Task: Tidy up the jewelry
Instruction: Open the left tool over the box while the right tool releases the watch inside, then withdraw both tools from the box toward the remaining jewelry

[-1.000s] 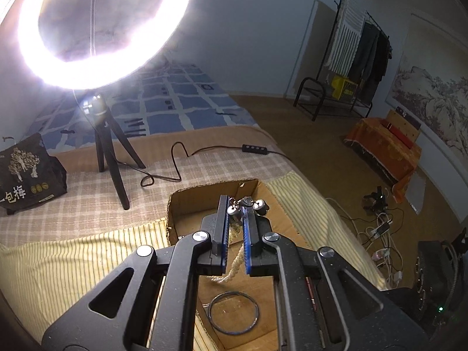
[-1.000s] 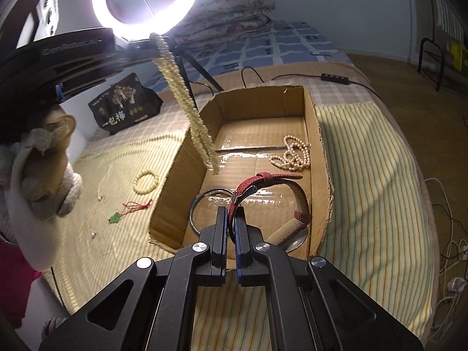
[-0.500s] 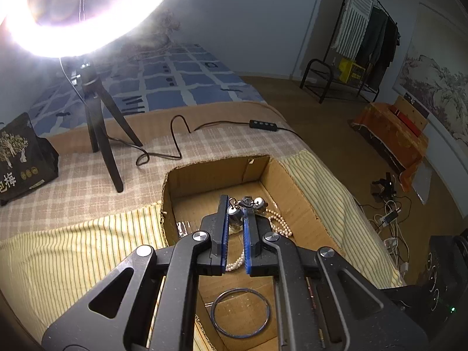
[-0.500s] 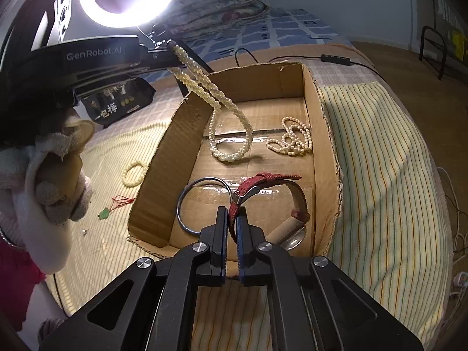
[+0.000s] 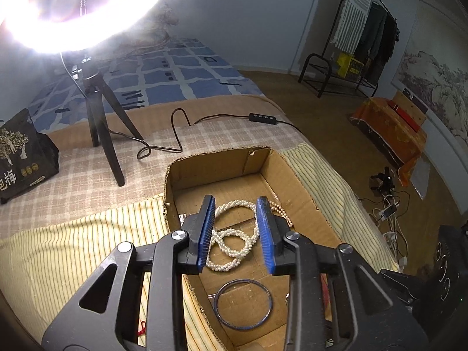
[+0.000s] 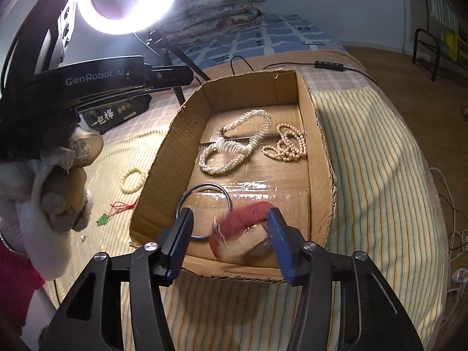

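The loose pieces still to be gathered lie on the striped bed cover outside the cardboard box [image 6: 318,134]: a pale bead bracelet [image 6: 133,177] and, nearer to the person, a green pendant on red cord [image 6: 103,219]. Both are to the left of the right tongs [image 6: 228,241] and on the far side of the box's left wall from them, so I judge the left tongs [image 5: 236,231] nearer to them. In the box, the twisted pearl necklace [image 5: 231,239] rests on the bottom under the left tongs, whose jaws have just been opening and grip nothing. The right tongs' jaws have also just been opening, and the red-strap watch [image 6: 242,228], blurred, is loose between them beside the dark bangle [image 6: 204,210].
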`<state>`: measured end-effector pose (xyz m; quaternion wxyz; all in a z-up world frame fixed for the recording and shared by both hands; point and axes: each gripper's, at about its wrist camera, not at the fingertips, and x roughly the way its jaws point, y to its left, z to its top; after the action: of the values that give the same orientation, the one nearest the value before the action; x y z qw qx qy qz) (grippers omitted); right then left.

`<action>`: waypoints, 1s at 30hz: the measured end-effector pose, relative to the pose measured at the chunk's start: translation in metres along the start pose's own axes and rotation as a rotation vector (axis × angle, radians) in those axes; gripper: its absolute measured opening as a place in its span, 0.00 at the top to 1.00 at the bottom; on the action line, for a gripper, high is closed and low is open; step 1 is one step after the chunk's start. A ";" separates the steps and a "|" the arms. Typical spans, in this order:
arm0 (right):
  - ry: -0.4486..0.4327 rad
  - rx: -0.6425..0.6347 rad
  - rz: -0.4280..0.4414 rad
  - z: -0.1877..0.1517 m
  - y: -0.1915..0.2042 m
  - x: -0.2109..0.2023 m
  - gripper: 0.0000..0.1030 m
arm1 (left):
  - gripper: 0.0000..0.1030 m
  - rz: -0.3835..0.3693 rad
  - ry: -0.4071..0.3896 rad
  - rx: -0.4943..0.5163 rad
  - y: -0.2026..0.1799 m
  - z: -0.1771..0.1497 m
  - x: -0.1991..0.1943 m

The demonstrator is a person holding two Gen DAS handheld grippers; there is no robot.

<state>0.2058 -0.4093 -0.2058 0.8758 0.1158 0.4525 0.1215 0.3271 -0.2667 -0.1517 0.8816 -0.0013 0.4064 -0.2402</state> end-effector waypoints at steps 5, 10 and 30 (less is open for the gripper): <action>-0.010 0.004 -0.005 -0.001 0.003 -0.006 0.46 | 0.72 0.009 -0.010 0.001 0.003 -0.001 -0.012; -0.017 0.003 -0.020 -0.003 0.006 -0.013 0.45 | 0.72 0.020 -0.016 0.006 0.009 -0.005 -0.026; -0.145 0.022 -0.042 -0.009 0.028 -0.057 0.36 | 0.68 0.126 -0.077 0.016 0.058 -0.030 -0.109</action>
<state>0.1638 -0.3998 -0.1586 0.9072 0.1245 0.3917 0.0894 0.2699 -0.1637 -0.1053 0.9099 0.0221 0.3697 -0.1871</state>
